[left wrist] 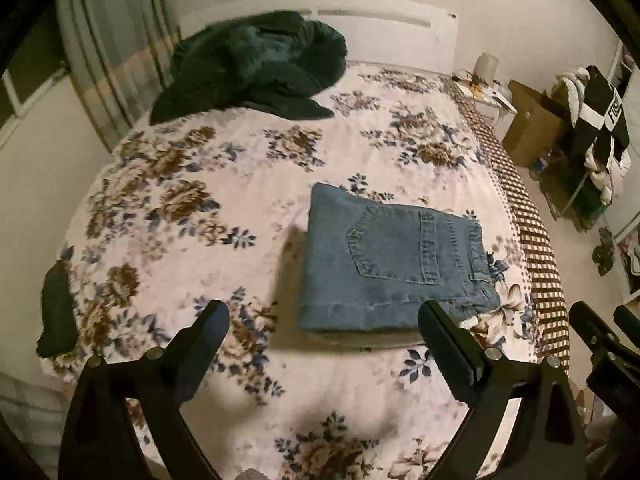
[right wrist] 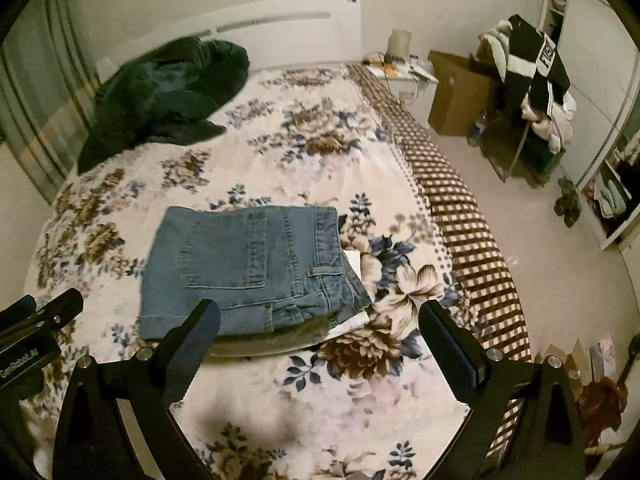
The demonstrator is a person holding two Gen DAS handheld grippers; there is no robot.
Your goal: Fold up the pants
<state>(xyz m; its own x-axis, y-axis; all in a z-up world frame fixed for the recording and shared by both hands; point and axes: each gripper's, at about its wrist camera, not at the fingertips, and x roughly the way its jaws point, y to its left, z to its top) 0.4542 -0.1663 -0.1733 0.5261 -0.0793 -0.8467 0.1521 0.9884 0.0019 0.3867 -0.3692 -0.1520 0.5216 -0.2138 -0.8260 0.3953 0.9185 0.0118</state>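
At the far left of the left wrist view a small dark cloth (left wrist: 58, 312) is seen lying at the edge of the bed (left wrist: 200, 208), which is covered by a floral blanket. A heap of dark green clothing (left wrist: 256, 68) is piled near the white headboard (left wrist: 360, 28), well apart from everything else.

The left tool (left wrist: 323, 322) is held above the near part of the bed with its two fingers spread wide apart, and nothing is gripped between them. Between and just beyond its fingertips the pants (left wrist: 394, 262) are seen: blue denim, folded into a compact, roughly rectangular stack, laid flat on the blanket toward the right side of the bed, with a back pocket facing up. A shadow is cast on the blanket just left of the stack.

In the right wrist view the same pants (right wrist: 248, 268) are placed left of centre, their waistband and a belt loop turned to the right; a bit of white fabric (right wrist: 352, 320) is visible beneath their right edge. The right tool (right wrist: 319, 320) is likewise held above the bed with its fingers spread wide and empty, the left finger overlapping the near edge of the denim in the picture; contact cannot be told.

Further right a checked brown-and-white cover (right wrist: 460, 200) is hung over the bed's side, and a cardboard box (right wrist: 456, 88) and a rack draped with black-and-white garments (right wrist: 532, 64) are stood on the floor.
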